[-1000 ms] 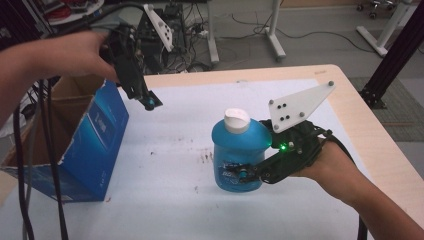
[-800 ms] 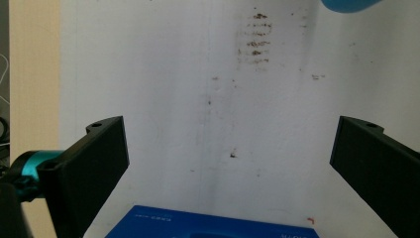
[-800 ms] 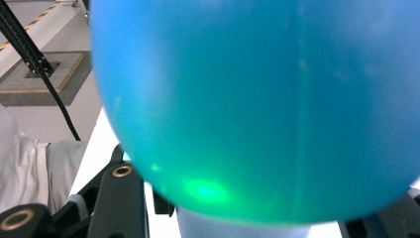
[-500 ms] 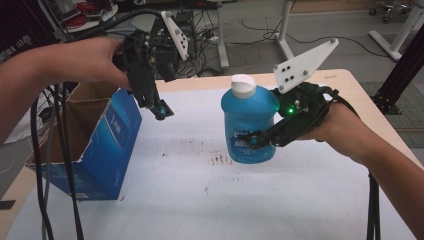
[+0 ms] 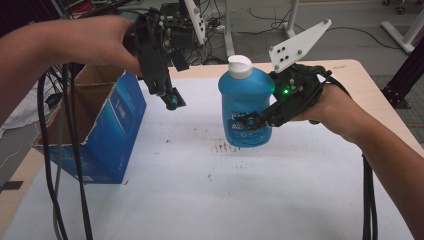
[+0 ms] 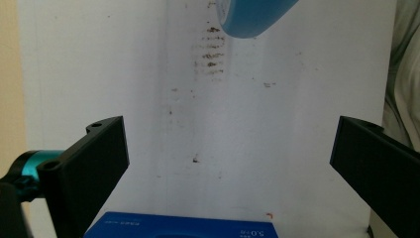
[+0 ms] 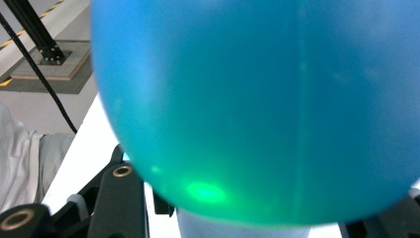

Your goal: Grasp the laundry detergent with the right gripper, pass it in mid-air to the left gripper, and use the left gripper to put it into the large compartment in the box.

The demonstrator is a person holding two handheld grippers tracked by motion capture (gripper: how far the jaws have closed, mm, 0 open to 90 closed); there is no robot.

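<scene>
A blue liquid bottle with a white cap hangs upright above the table, my right gripper shut on its lower body from the right. The right gripper view has the bottle pressed close between the jaws of the right gripper. My left gripper hovers open and points down between the bottle and an open blue cardboard box. The left gripper view looks down at the white sheet between the wide-apart jaws of the left gripper, with the bottle's bottom at the top and the box's edge below.
A white sheet with small brown stains covers the wooden table. Black cables hang at the left in front of the box. Stands and cables clutter the floor behind the table.
The right gripper has lifted the bottle off the table and carried it toward the far side. The left gripper has moved right and a little up, away from the box's top.
</scene>
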